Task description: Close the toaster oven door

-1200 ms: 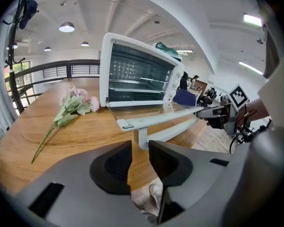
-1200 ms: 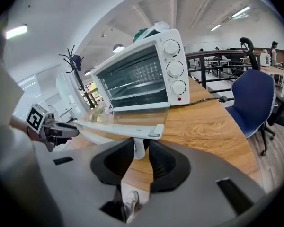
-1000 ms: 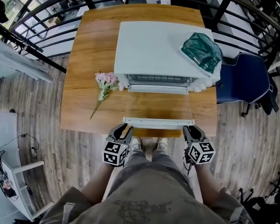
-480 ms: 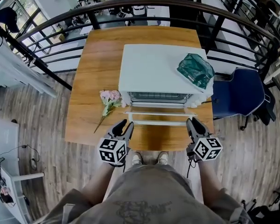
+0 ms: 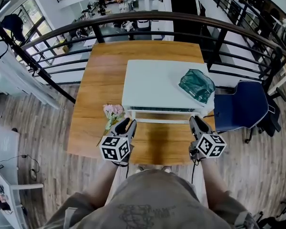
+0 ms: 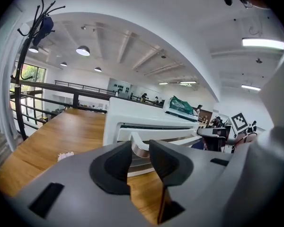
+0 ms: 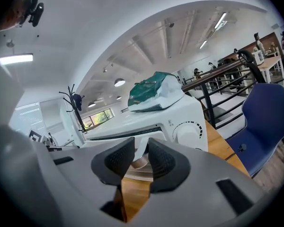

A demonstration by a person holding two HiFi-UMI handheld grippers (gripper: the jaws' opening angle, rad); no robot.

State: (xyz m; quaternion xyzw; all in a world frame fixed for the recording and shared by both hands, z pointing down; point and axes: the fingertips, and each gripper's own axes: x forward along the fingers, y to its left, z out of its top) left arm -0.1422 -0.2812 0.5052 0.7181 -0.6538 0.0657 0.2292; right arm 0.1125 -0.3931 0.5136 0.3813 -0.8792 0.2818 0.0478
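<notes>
A white toaster oven stands on the wooden table. Its door is swung up almost against the front, with a narrow gap at the top. The door handle runs across the front. My left gripper is shut on the handle's left end and my right gripper on its right end. In the left gripper view the handle bracket sits between the pads of the left gripper. In the right gripper view the right gripper clamps the handle end below the oven's dial.
A green bag lies on the oven's top right. Pink flowers lie on the table left of the oven, close to my left gripper. A blue chair stands to the right. A dark railing curves behind the table.
The door has swung up from lying flat open to nearly shut. Both grippers moved forward toward the oven along with the handle.
</notes>
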